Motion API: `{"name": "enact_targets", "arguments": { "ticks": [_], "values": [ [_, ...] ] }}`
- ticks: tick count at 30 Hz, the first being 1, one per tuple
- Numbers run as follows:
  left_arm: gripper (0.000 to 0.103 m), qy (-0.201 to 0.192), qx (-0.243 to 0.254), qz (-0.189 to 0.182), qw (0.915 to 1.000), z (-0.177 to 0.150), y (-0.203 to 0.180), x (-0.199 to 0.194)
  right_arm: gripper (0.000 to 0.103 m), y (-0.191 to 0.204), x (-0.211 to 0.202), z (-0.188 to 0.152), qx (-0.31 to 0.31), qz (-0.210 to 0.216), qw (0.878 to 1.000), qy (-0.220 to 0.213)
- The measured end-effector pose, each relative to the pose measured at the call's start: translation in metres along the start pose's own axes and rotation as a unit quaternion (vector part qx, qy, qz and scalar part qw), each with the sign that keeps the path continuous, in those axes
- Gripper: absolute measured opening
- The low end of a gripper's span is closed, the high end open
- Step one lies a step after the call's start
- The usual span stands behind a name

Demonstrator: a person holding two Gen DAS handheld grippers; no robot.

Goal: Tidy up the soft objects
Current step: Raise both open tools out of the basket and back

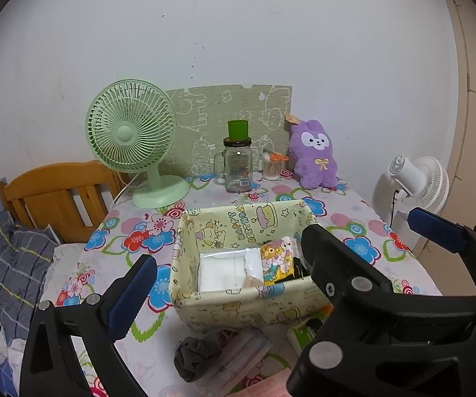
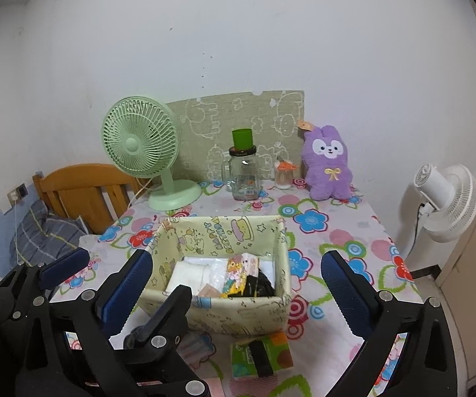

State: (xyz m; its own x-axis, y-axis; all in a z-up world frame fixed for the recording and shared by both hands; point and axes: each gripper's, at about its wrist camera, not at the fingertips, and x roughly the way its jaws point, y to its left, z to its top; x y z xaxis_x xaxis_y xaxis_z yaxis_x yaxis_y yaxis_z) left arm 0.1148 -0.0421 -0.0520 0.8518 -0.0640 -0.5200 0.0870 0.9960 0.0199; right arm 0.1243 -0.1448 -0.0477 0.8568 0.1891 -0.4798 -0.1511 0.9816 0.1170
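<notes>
A yellow cartoon-print fabric basket (image 1: 238, 311) (image 2: 238, 311) stands mid-table. In it lie a white folded pack (image 1: 221, 271) (image 2: 188, 273), a colourful cartoon packet (image 1: 276, 261) (image 2: 238, 271) and something black. My left gripper (image 1: 238, 264) is open in front of the basket, holding nothing. The right gripper (image 2: 238, 258) is open too and empty. It sits close on the right, its near finger crossing in front of the left one's. A purple plush rabbit (image 1: 314, 155) (image 2: 327, 165) leans on the back wall. A grey balled cloth (image 1: 193, 354) lies near the front edge.
At the back stand a green desk fan (image 1: 132, 135), a glass jar with a green cup (image 1: 238, 162) on top and a small swab jar (image 1: 272, 167). A clear lidded tub (image 1: 241, 354) and a green-orange box (image 2: 261, 354) lie in front. A white floor fan (image 2: 443, 198) stands right, a bed left.
</notes>
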Motion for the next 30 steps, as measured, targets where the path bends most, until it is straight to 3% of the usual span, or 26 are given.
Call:
{"name": "enact_targets", "arguments": {
  "ticks": [20, 30],
  "values": [
    [0.103, 0.003, 0.004, -0.011, 0.9999, -0.028, -0.003, -0.019, 0.103, 0.004, -0.02, -0.027, 0.004, -0.008, 1.0, 0.001],
    [0.103, -0.013, 0.01, 0.007, 0.9998, -0.05, -0.006, -0.031, 0.103, 0.008, -0.032, -0.048, 0.008, -0.026, 1.0, -0.011]
  ]
}}
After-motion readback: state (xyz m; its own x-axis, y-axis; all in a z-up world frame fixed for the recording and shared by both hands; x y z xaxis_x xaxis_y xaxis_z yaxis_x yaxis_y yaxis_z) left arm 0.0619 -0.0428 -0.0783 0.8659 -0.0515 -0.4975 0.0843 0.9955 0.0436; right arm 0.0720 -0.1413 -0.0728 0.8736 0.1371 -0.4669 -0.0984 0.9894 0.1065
